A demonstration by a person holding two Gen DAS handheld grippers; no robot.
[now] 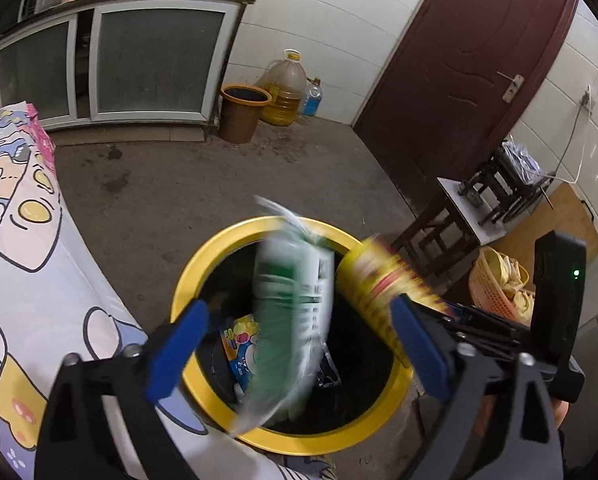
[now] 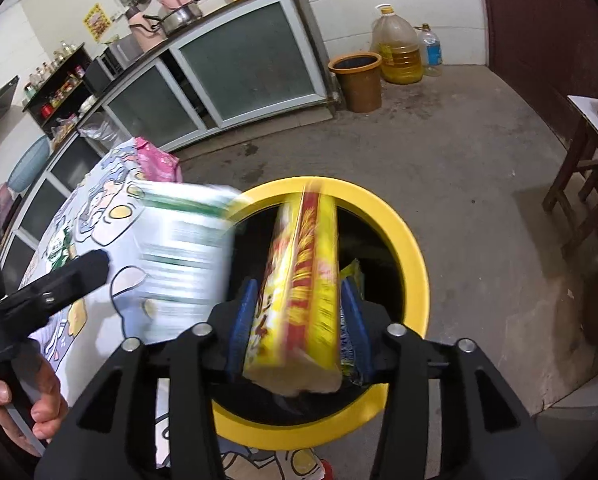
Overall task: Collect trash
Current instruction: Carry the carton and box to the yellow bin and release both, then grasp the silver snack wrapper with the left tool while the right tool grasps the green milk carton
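A yellow-rimmed trash bin (image 1: 219, 408) with a black liner stands on the floor beside the table; it also shows in the right wrist view (image 2: 415, 264). My left gripper (image 1: 299, 340) is open above it, and a blurred green-and-white packet (image 1: 295, 312) is loose between its fingers, over the bin mouth. A blue snack wrapper (image 1: 239, 344) lies inside the bin. My right gripper (image 2: 299, 328) is shut on a yellow-and-red snack box (image 2: 307, 280), held over the bin; the box also shows in the left wrist view (image 1: 379, 280). The green-and-white packet (image 2: 183, 256) is blurred at left.
A table with a cartoon-print cloth (image 1: 27, 280) sits left of the bin. A brown bucket (image 1: 241, 112), oil jug (image 1: 285, 92) and water bottle (image 1: 311, 98) stand by the far wall. A wooden stool (image 1: 451, 216), a peach basket (image 1: 499, 280) and a door (image 1: 479, 60) are at right.
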